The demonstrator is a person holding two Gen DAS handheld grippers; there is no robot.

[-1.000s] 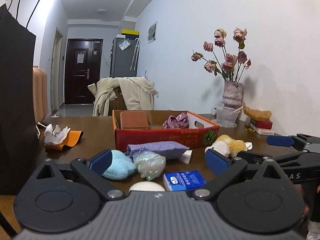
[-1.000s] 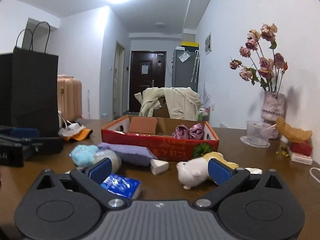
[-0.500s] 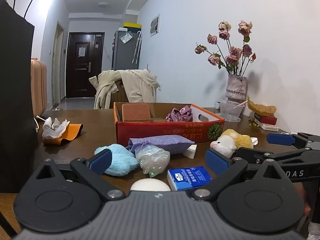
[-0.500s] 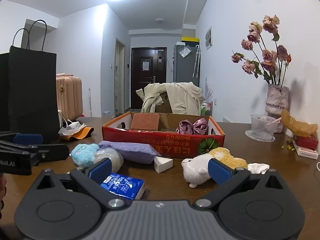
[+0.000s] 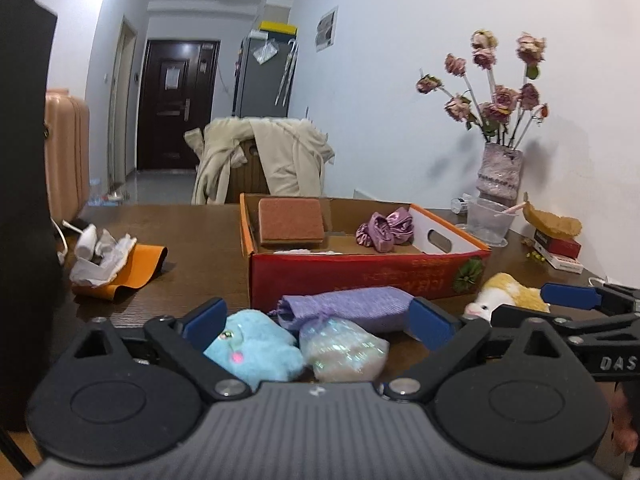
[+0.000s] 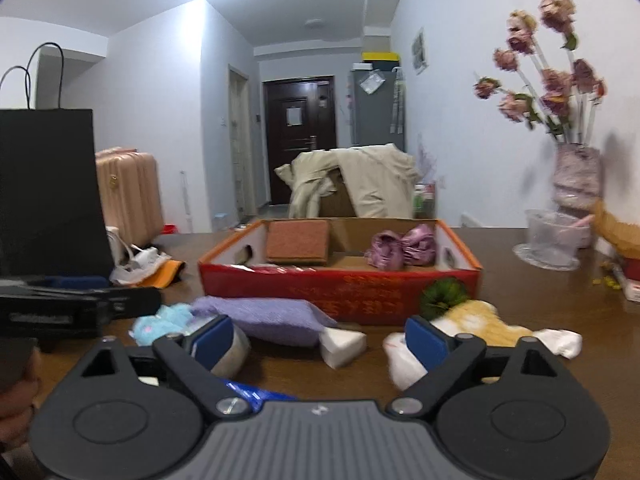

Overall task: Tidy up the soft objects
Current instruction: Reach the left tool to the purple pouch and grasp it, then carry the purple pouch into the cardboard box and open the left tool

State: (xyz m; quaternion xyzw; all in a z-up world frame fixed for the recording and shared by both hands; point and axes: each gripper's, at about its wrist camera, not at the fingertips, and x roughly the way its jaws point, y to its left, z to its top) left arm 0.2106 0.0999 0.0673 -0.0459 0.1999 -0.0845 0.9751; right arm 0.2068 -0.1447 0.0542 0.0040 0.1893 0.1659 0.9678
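The left gripper [image 5: 318, 322] has its blue fingers [image 5: 205, 320] spread wide, though they have just been closing a little; a light blue plush [image 5: 256, 350] and an iridescent pouch [image 5: 342, 348] lie between them, with no pad seen pressing on either. Just beyond lies a purple knit pouch [image 5: 352, 308], against the red cardboard box [image 5: 360, 276], which holds a brown sponge [image 5: 290, 222] and a purple scrunchie [image 5: 384, 230].

The right gripper [image 6: 320, 340] also stands wide after narrowing slightly, gripping nothing. A white wedge sponge [image 6: 344, 346] lies on the bench [image 6: 520, 292] between its fingers [image 6: 426, 342], and a white and yellow plush [image 6: 476, 326] lies behind the right finger.
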